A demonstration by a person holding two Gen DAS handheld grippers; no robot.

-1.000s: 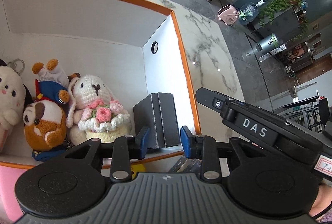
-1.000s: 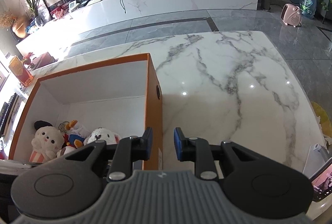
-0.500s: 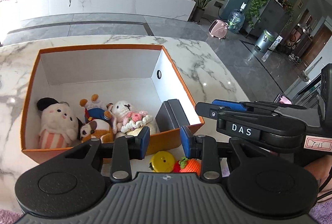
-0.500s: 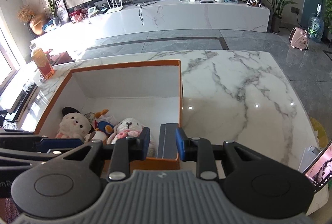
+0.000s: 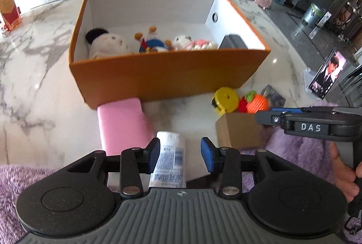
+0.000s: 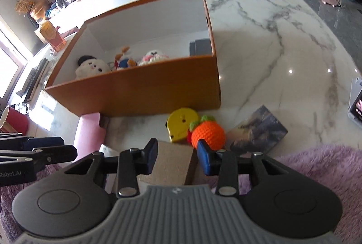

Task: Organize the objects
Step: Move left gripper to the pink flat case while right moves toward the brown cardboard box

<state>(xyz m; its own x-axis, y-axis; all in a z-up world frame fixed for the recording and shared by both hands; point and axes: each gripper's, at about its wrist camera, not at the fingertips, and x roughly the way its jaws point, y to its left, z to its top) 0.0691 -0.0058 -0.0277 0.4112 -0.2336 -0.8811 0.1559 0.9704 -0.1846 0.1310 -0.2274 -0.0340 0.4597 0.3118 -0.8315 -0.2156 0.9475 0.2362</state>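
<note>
On the table [image 5: 40, 67] stands an open box [image 5: 167, 72], with plush toys [image 5: 149, 42] along its near wall and a case [image 5: 232, 41] in its right corner. Near the box, left to right, lie a pad [image 5: 122, 124], a tube [image 5: 169, 158], a carton [image 5: 239, 130], a tape measure [image 6: 182, 123], a knitted fruit [image 6: 208, 136] and a booklet [image 6: 258, 130].

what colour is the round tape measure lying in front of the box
Yellow; the tape measure shows best in the right wrist view.

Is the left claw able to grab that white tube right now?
Probably yes. The white tube already lies between the left claw's fingers, and the jaws are opening, with a gap on the right side. Nothing covers it; the pink block sits just beside it on the left.
</note>
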